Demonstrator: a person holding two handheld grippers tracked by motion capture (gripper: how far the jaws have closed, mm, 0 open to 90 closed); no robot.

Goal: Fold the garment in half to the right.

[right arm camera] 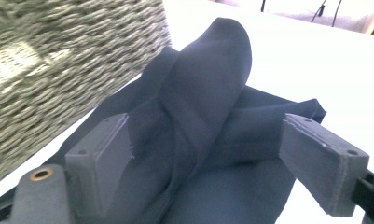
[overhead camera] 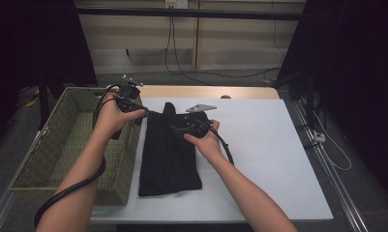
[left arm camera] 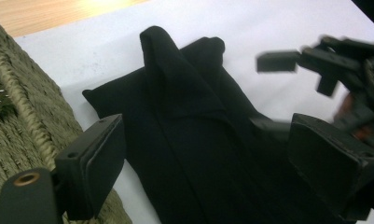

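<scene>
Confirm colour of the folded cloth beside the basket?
Plain black, no pattern. The folded cloth shows best in the high view, against the white tabletop.

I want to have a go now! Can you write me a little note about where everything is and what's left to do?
Left gripper: open, at the cloth's far left edge, holding nothing.
Right gripper: open, over the cloth's far end, holding nothing.
Cloth: black, folded into a long strip on the white table, with a raised fold at the far end.
Basket: woven, to the left, touching the cloth's edge.
Done: cloth looks mostly folded.
Left: probably finish the fold, perhaps then move it to the basket.
</scene>
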